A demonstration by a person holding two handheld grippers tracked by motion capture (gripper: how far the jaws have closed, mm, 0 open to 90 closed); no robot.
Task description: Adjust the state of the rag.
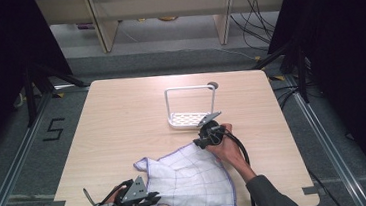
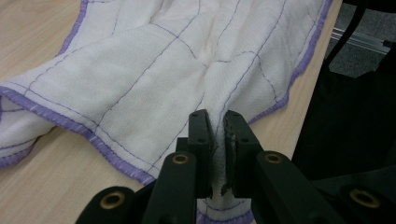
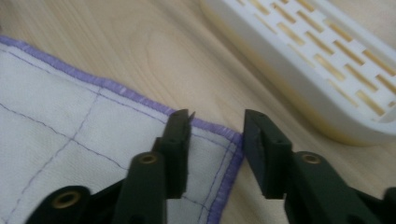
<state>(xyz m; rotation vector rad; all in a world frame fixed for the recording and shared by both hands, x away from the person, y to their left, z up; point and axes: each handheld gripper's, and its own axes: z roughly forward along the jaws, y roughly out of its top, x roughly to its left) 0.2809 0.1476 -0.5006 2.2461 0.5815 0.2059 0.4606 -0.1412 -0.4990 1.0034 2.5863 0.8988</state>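
A white cloth (image 1: 192, 175) with a purple hem and thin purple stitch lines lies spread on the near half of the wooden table (image 1: 122, 118). At the table's front left, my left gripper (image 1: 151, 198) is shut on the cloth's near edge. In the left gripper view a fold of the cloth (image 2: 140, 79) is pinched between the jaws of the left gripper (image 2: 217, 119). My right gripper (image 1: 198, 143) sits at the cloth's far corner. In the right gripper view the right gripper (image 3: 217, 116) has its jaws apart, with the corner of the cloth (image 3: 70, 154) lying between and beneath them, not pinched.
A white rack (image 1: 167, 104) with a slotted base and a tall frame stands just beyond the right gripper; its base (image 3: 299, 60) is close ahead in the right gripper view. Dark stands and cables flank the table. The table's front edge is close to the left gripper.
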